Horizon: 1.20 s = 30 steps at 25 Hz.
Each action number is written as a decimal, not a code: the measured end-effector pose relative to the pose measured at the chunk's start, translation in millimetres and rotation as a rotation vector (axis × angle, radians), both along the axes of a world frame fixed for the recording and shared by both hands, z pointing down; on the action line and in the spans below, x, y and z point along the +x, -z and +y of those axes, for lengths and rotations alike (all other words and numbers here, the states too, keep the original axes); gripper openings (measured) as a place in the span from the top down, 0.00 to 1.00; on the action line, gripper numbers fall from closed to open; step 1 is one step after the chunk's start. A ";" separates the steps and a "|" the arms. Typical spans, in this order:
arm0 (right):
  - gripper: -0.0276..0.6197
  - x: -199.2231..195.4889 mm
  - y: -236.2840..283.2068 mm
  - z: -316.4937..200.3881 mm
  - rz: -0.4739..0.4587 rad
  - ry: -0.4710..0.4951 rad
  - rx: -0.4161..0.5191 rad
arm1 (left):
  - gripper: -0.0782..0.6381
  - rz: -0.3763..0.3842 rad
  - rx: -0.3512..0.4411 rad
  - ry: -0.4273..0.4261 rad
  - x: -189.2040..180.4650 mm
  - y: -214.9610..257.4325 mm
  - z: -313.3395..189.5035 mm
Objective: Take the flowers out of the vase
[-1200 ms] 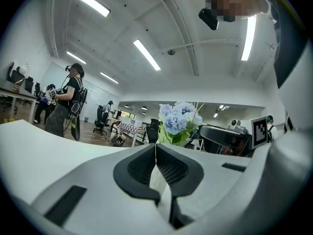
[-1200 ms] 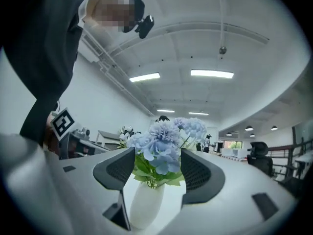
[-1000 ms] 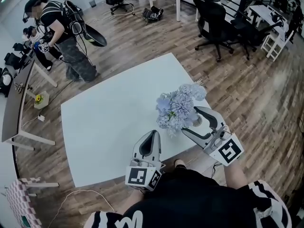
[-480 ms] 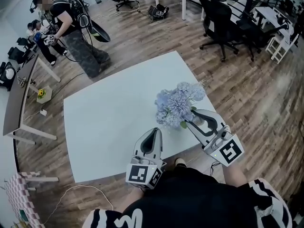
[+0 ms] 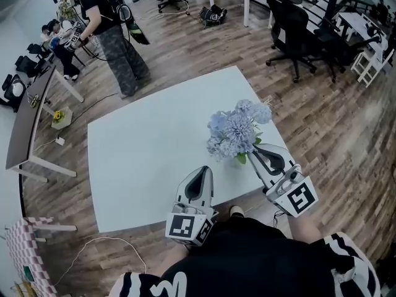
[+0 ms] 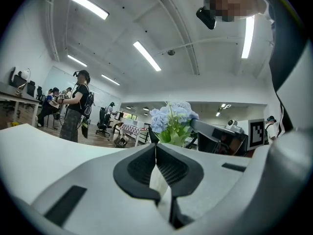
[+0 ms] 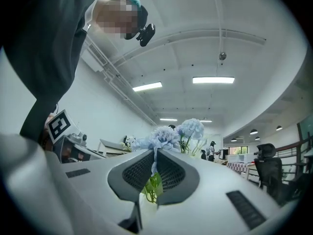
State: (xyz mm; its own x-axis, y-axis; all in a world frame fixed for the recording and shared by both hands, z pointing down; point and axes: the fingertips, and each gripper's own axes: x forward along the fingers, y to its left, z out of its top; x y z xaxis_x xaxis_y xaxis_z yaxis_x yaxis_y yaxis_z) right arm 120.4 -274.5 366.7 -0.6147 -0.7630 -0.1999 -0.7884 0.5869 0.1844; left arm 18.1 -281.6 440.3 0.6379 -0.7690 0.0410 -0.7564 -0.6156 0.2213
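Head view: my right tool (image 5: 252, 151) is clenched on the flowers (image 5: 235, 129) at their stems, my left tool (image 5: 202, 171) clenched empty beside it; lifting them out remains.

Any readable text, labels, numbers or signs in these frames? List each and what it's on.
No readable words or numbers anywhere.
Left cube on the left gripper: square black-and-white code markers, no letters.
Right cube on the right gripper, jaws closing on the flowers: same kind of marker.
Black shirt: white print, cut off at the frame edge, unreadable.
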 end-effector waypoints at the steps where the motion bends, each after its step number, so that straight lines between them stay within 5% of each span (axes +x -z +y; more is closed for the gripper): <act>1: 0.91 -0.3 3.4 -1.0 -0.009 0.004 0.010 | 0.88 0.000 0.000 0.004 -1.2 0.8 -0.1; 30: 0.92 -4.2 62.8 -16.4 0.022 -0.016 0.180 | 0.88 0.011 0.021 0.072 -10.4 6.7 -5.3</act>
State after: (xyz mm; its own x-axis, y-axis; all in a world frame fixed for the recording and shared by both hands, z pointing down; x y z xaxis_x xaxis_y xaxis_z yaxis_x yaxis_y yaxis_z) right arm 116.2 -290.9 304.0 -0.6089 -0.7255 -0.3208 -0.7917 0.5306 0.3028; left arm 7.6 -286.9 433.6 0.5813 -0.8135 0.0182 -0.7965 -0.5643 0.2172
